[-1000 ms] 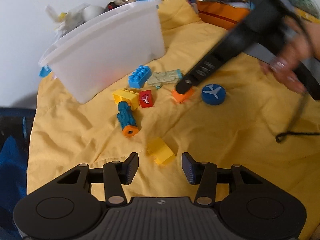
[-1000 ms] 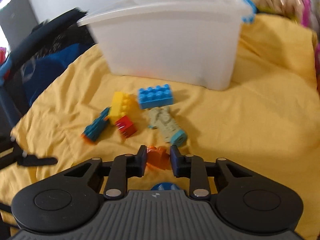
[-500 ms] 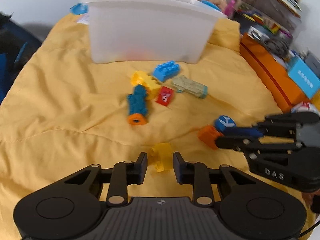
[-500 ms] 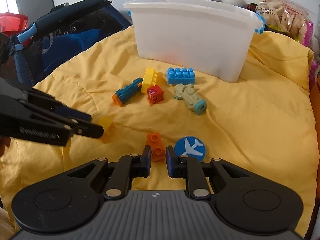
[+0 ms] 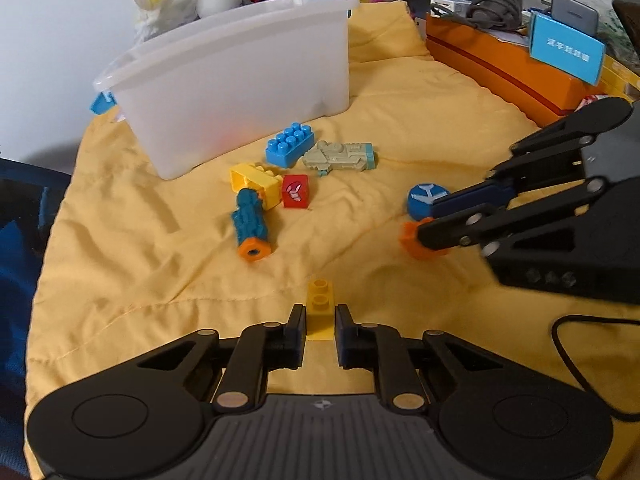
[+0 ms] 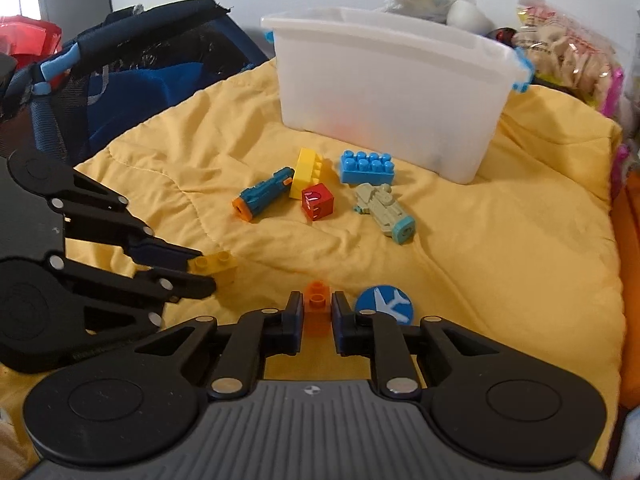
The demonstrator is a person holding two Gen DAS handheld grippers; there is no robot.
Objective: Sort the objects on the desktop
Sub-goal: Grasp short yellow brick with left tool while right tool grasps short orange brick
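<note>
My left gripper is shut on a small yellow brick, held just above the yellow cloth; it also shows in the right wrist view. My right gripper is shut on a small orange brick, which also shows in the left wrist view. A white plastic bin stands at the back. On the cloth lie a blue brick, a grey-green toy, a yellow brick, a red cube, a teal and orange toy and a blue airplane disc.
An orange box with cables and a blue card borders the right side. Snack bags and a white plastic bag sit behind the bin. A dark blue fabric chair stands at the left edge. A black cable lies on the cloth.
My left gripper has closed on the small yellow brick. My right gripper has tightened on the orange brick. Both grippers hold their bricks near each other.
</note>
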